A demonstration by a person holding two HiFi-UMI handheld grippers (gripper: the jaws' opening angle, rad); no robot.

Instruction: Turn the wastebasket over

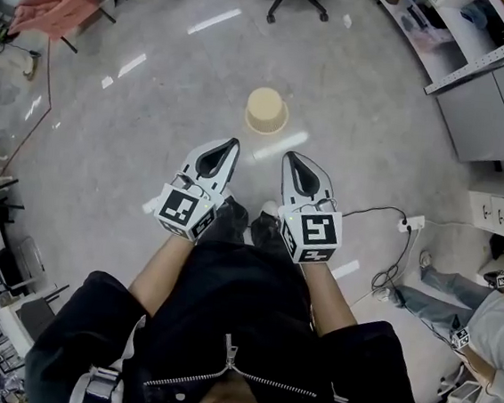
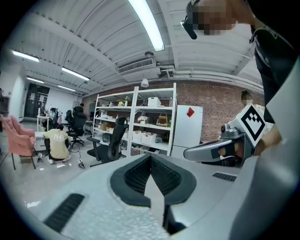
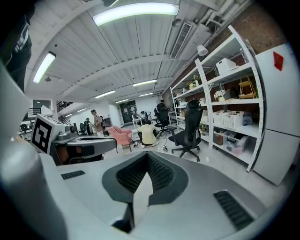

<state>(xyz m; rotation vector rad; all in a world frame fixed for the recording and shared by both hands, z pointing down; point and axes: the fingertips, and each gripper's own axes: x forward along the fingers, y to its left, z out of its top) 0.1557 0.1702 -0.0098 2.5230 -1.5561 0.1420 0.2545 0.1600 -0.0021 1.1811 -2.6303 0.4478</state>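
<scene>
I am holding my left gripper (image 1: 231, 146) and right gripper (image 1: 290, 159) closed and empty, mid-frame. The cream wastebasket (image 1: 266, 110) is sitting on the floor above them, upper centre. It is probably light, stiff plastic, best pinched at its rim.

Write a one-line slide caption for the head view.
Standing person holds left gripper and right gripper, both shut and empty, side by side, beige wastebasket on the floor ahead.
</scene>
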